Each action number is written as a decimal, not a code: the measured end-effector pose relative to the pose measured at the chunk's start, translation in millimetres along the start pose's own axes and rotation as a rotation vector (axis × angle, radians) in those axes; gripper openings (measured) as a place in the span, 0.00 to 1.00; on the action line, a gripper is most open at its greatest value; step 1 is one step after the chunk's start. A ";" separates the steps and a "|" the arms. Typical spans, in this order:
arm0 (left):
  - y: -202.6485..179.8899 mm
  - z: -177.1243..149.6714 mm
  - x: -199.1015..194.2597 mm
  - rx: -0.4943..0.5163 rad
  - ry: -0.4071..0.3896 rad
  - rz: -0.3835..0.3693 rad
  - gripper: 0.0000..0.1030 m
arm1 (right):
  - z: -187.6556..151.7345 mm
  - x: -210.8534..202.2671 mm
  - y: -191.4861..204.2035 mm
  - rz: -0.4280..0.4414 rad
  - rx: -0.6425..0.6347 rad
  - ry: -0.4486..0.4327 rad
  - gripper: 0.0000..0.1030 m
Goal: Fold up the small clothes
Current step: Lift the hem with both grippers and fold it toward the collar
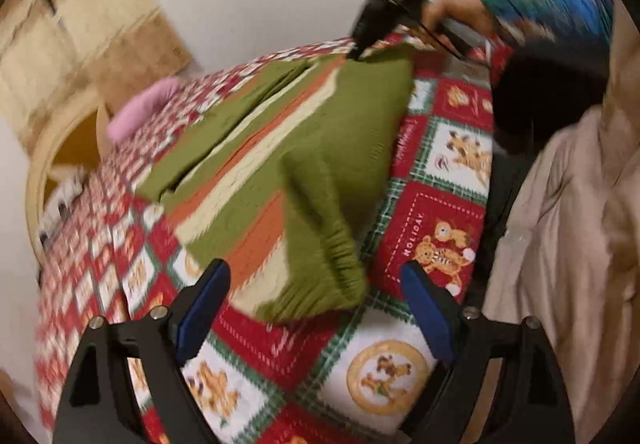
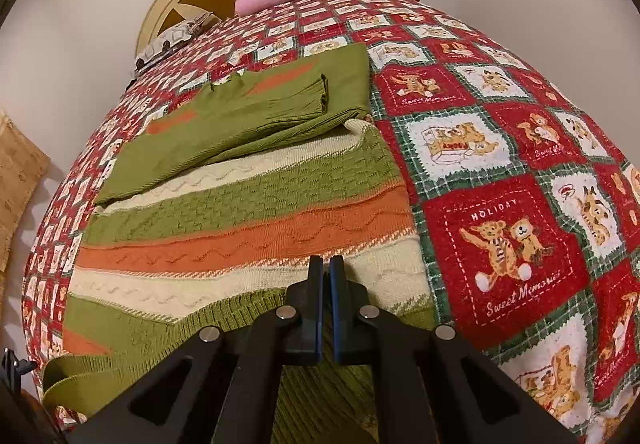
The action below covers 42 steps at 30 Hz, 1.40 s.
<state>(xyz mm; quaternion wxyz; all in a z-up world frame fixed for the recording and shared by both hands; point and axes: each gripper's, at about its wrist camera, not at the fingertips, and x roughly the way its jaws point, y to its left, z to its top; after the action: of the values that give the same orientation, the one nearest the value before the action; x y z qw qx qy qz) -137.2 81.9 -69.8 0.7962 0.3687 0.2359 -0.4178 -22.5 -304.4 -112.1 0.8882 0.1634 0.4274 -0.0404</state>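
**Striped sweater on the bed: left fingers wide and empty, right fingers pinched on its hem**

Your left gripper (image 1: pixel 316 284) stands with its blue-padded fingers (image 1: pixel 204 308) spread wide, nothing pressed between them. The striped knit sweater (image 1: pixel 280 148) lies just ahead of them on the bed's holiday teddy-bear quilt (image 1: pixel 436 228); its green ribbed cuff end (image 1: pixel 320 276) hangs loose in the gap between the pads, touching neither as far as the blurred view shows. A pink pillow (image 1: pixel 140 108) sits far up the bed by the headboard.

Moving right, your right gripper (image 2: pixel 326 276) has its fingers (image 2: pixel 316 300) brought together with only a sliver between the pads. From the left wrist view its tips pinch the far green edge of the sweater and lift it off the quilt into a peak. In the right wrist view the green ribbed hem runs under and around the fingers, while the cream, orange and green bands spread out flat ahead, with one green sleeve (image 2: pixel 256 112) folded across the upper part.
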 end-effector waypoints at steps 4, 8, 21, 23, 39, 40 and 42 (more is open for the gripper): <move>12.5 5.5 23.7 -0.057 0.031 -0.003 0.78 | 0.1 2.0 -0.4 0.006 -0.003 0.006 0.03; 63.6 9.3 51.3 -0.404 0.037 -0.197 0.14 | 3.9 -1.1 2.1 0.029 -0.017 0.011 0.04; 99.9 -12.5 77.9 -0.787 -0.011 -0.297 0.17 | -5.8 -66.2 -13.6 0.108 -0.075 -0.154 0.74; 98.9 -10.3 77.7 -0.779 -0.008 -0.302 0.24 | -14.3 -48.6 4.0 0.095 -0.166 -0.106 0.74; 119.1 -5.5 62.2 -0.883 -0.058 -0.246 0.05 | -43.2 -50.5 31.1 -0.007 -0.354 -0.029 0.09; 124.1 -3.1 59.0 -0.898 -0.078 -0.244 0.05 | -41.2 -58.3 32.8 0.001 -0.340 -0.058 0.09; 134.7 4.7 52.3 -0.910 -0.103 -0.209 0.05 | -32.8 -75.0 32.2 0.016 -0.297 -0.127 0.09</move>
<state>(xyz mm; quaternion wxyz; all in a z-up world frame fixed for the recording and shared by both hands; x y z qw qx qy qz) 4.4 103.5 -50.1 0.8412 -0.0646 0.3912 -0.3677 -87.6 -268.4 -65.0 0.9282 0.0307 0.3702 0.0203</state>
